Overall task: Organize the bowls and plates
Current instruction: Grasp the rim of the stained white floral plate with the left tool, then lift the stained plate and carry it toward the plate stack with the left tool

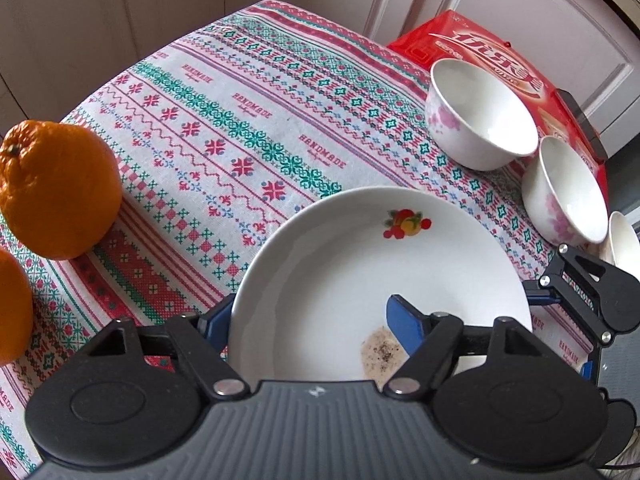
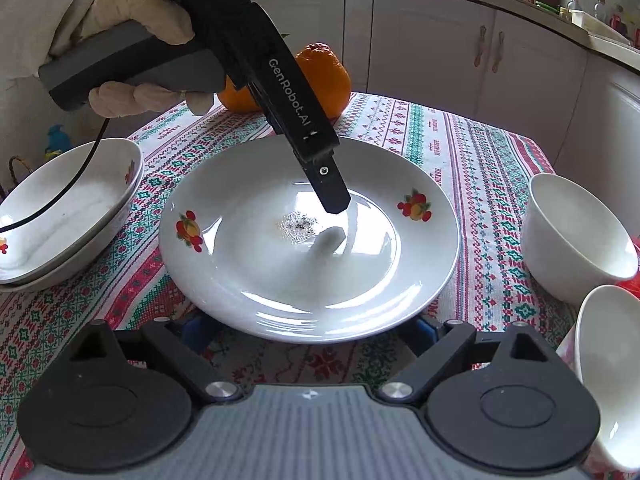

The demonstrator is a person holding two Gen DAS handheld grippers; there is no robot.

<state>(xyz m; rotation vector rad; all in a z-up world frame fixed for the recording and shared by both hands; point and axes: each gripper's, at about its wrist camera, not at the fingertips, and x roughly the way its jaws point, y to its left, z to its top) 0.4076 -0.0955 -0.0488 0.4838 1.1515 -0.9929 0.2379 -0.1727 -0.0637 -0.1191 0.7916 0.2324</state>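
A white plate (image 1: 360, 264) (image 2: 308, 248) with fruit decals and a speck-strewn stain in its middle lies on the patterned tablecloth (image 1: 224, 120). My left gripper (image 1: 310, 322) stands over the plate's rim, one blue finger outside it and the other inside the well; the pads are apart from the rim, so it is open. In the right wrist view a gloved hand (image 2: 132, 4) holds that gripper, whose finger (image 2: 334, 196) reaches down to the plate's middle. My right gripper (image 2: 310, 332) is open at the plate's near edge, its fingers low under the rim.
Two white bowls with pink flowers (image 1: 480, 120) (image 1: 564, 192) stand to the right, in the right wrist view as bowls (image 2: 576, 240) (image 2: 612, 368). Stacked deep plates (image 2: 68, 208) sit left. Oranges (image 1: 56, 188) (image 1: 12, 308) (image 2: 324, 76) and a red packet (image 1: 480, 44) occupy the table's edges.
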